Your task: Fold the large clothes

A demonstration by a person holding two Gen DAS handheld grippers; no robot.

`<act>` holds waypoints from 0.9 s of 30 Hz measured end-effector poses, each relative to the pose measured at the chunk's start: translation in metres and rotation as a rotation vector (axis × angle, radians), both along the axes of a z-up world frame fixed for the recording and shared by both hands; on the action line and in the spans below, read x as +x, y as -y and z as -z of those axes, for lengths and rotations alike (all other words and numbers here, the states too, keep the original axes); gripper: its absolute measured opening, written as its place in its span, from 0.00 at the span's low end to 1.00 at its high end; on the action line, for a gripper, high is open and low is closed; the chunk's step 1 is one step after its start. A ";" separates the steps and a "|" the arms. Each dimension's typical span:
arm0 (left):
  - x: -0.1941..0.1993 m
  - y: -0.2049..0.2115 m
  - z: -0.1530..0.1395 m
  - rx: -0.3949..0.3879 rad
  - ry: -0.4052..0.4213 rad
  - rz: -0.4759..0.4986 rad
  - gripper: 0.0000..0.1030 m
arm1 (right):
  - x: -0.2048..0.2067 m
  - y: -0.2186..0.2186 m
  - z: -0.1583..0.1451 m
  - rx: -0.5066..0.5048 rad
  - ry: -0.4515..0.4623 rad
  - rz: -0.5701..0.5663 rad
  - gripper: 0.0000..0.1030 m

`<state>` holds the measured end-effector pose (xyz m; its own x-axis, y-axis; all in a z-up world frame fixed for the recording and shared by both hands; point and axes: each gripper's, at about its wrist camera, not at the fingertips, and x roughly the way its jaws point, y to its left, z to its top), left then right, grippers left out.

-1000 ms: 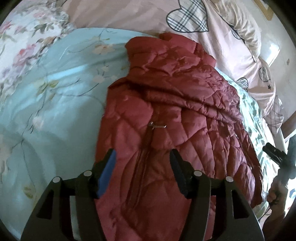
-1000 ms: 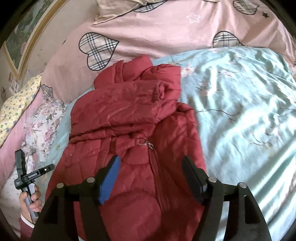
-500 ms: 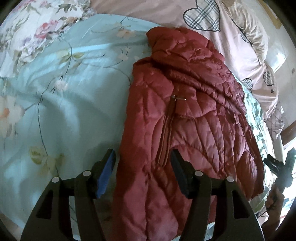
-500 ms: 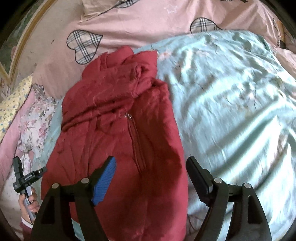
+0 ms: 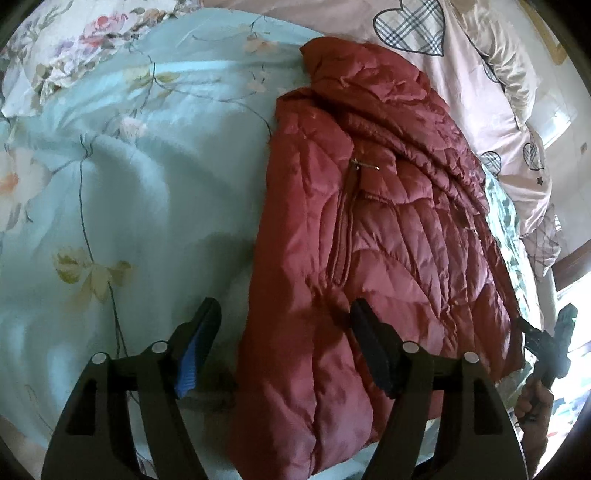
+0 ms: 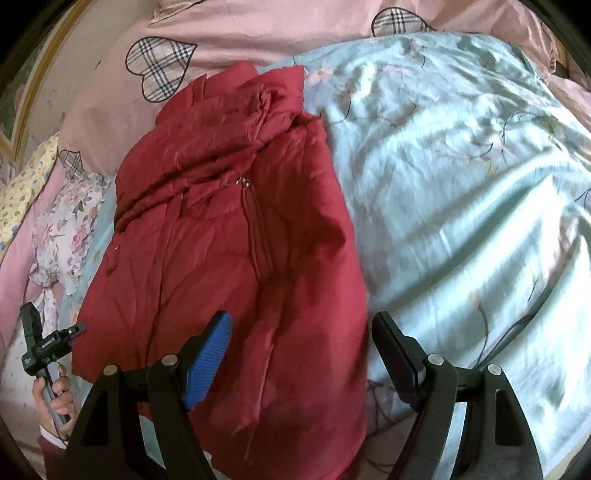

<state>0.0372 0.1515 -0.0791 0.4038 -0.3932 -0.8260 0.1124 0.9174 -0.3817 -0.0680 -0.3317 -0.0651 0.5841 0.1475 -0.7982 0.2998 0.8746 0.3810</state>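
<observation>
The red quilted jacket (image 5: 369, 236) lay folded lengthwise on the pale blue floral quilt (image 5: 147, 166), while the left gripper (image 5: 284, 332), its jaws just widened, and the right gripper (image 6: 303, 343) hovered spread and empty above its near edges.

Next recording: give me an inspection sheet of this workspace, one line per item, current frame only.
Surface: pale blue floral quilt on a bed, rumpled.
Job's things: dark red quilted puffer jacket, partly folded, zip pull showing.
Clutter: pink bedding with plaid hearts; floral pillow.
Grippers: left tool open, jaws just widened, straddling the jacket's edge; right tool open over its other edge.
Cables: nothing seen.
Surroundings: picture frame edge beside the bed.
</observation>
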 end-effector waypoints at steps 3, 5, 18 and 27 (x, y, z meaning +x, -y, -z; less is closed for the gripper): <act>-0.004 0.003 0.003 -0.021 -0.011 0.020 0.70 | -0.002 -0.004 0.004 0.015 -0.005 -0.011 0.78; -0.006 0.006 0.005 -0.019 -0.012 0.033 0.70 | -0.002 -0.007 0.005 0.018 -0.008 -0.021 0.78; -0.018 0.018 0.020 -0.080 -0.047 0.108 0.70 | -0.011 -0.010 0.019 0.096 -0.019 -0.048 0.58; -0.026 0.016 0.014 -0.139 -0.035 0.140 0.26 | -0.023 -0.012 0.010 0.126 0.031 -0.086 0.29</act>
<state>0.0112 0.1351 -0.0928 0.3094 -0.5547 -0.7724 0.2200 0.8320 -0.5093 -0.0913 -0.3197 -0.0750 0.5894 0.2958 -0.7517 0.2123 0.8411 0.4974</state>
